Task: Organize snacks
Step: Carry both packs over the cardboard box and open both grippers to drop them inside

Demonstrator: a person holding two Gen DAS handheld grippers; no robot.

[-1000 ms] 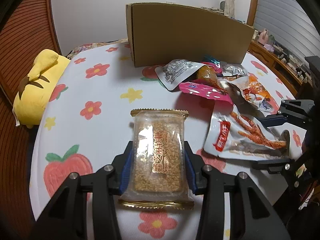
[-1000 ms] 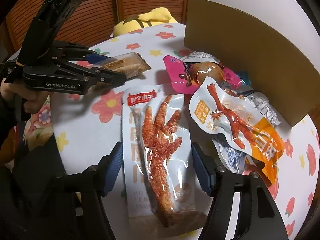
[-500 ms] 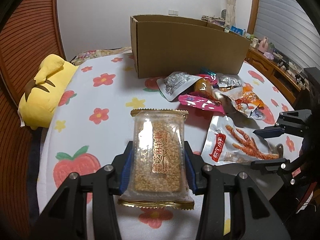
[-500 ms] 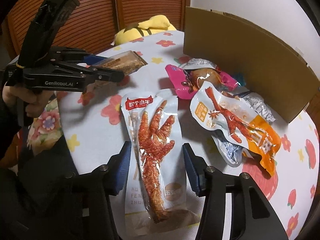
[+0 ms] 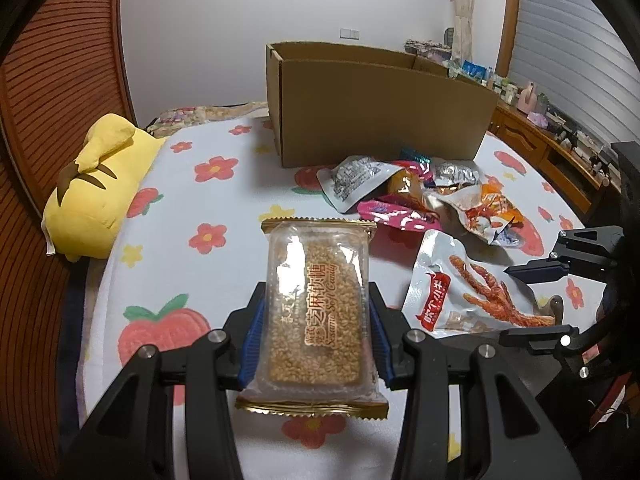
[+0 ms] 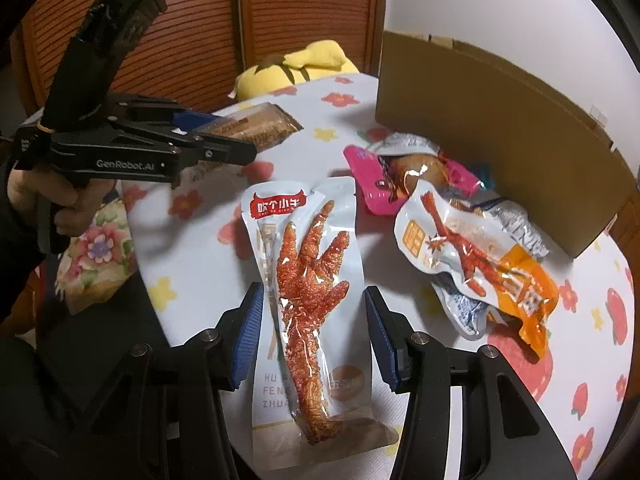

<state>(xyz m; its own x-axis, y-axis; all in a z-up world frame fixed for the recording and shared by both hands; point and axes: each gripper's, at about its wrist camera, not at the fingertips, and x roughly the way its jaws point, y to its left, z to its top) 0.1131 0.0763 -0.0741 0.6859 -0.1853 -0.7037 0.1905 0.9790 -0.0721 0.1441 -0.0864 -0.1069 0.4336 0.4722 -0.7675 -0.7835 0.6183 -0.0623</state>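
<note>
My left gripper (image 5: pixel 316 340) is shut on a clear sesame candy packet (image 5: pixel 316 312) and holds it above the flowered tabletop; gripper and packet also show in the right wrist view (image 6: pixel 256 128). My right gripper (image 6: pixel 314 332) is shut on a white chicken-foot pouch (image 6: pixel 310 280), lifted off the table; the pouch also shows in the left wrist view (image 5: pixel 468 296). An open cardboard box (image 5: pixel 380 108) stands at the back. A pile of snack pouches (image 5: pixel 420 196) lies in front of it.
A yellow plush toy (image 5: pixel 92 188) lies at the table's left edge. The flowered tablecloth (image 5: pixel 200 200) covers the round table. A wooden louvred wall (image 6: pixel 200 20) stands behind the left gripper. A wooden sideboard (image 5: pixel 560 152) with small items is at the far right.
Both grippers have risen with their packets. The right gripper's jaws have narrowed onto the chicken-foot pouch and lifted it off the table.
</note>
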